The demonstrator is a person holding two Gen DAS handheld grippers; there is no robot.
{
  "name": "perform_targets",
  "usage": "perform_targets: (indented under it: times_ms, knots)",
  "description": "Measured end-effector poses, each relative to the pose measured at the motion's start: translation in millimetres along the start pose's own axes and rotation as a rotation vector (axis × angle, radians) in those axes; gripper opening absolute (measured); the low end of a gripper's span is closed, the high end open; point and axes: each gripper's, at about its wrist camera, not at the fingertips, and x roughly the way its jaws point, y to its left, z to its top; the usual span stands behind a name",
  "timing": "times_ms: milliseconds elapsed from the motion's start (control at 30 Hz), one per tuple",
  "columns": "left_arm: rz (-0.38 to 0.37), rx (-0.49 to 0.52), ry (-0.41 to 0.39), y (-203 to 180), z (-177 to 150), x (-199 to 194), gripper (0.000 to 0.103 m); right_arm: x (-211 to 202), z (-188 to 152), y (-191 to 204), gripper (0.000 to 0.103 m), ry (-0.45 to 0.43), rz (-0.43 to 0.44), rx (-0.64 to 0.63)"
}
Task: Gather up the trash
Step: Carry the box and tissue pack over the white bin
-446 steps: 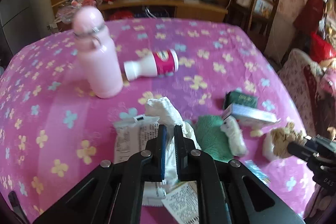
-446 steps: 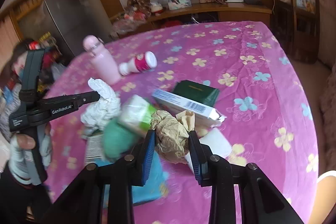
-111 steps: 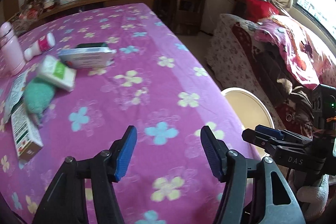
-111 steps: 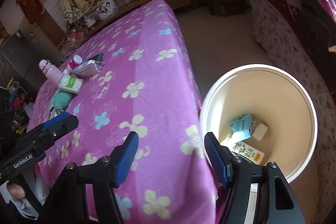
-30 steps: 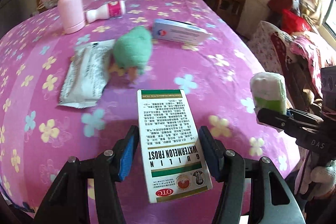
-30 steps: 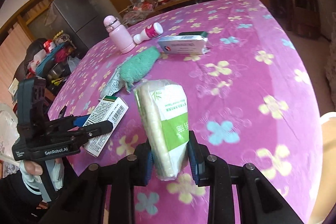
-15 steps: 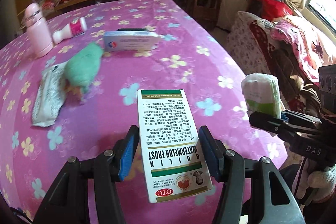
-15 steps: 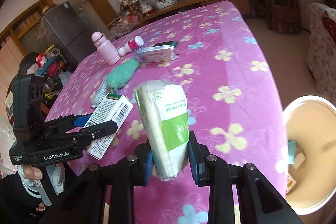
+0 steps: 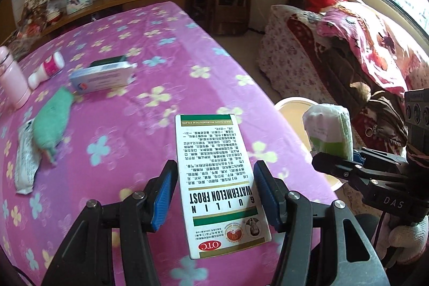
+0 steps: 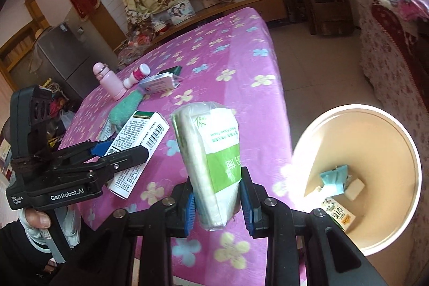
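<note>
My left gripper [image 9: 214, 173] is shut on a white medicine box [image 9: 219, 178] printed "Watermelon Frost", held above the pink flowered tablecloth [image 9: 187, 50] near its right edge. My right gripper [image 10: 217, 192] is shut on a green-and-white tissue pack [image 10: 211, 152], which stands upright between the blue pads. A cream round bin [image 10: 375, 141] stands on the floor to the right of the table, with a blue scrap [image 10: 333, 177] and a small box in it. In the left wrist view the tissue pack [image 9: 329, 130] hangs in front of the bin [image 9: 292, 109].
Back on the table lie a pink bottle [image 9: 12, 82], a white bottle with a pink label [image 9: 47, 69], a blue-and-white box [image 9: 103, 78], a green cloth lump [image 9: 51, 122] and a white wrapper [image 9: 25, 162]. A covered sofa [image 9: 348, 44] stands beyond the bin.
Both grippers have carried their loads away from the table's middle toward its right edge. The bin has come fully into the right wrist view.
</note>
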Motion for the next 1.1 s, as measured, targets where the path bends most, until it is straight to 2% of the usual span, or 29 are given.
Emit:
perform_targets:
  times_ms: [533, 767, 1100]
  knots:
    - [-0.094, 0.07, 0.026, -64.9, 23.1, 29.8, 0.06, -29.8, -11.5, -67.5, 0.03, -0.026, -0.111, 0.111]
    - [-0.109, 0.109, 0.043, -91.2, 27.4, 43.6, 0.06, -37.3, -18.4, -95.2, 0.03, -0.026, -0.138, 0.168]
    - [-0.113, 0.122, 0.065, -107.6, 31.9, 60.8, 0.06, -36.8, -25.2, -119.2, 0.03, -0.016, -0.193, 0.202]
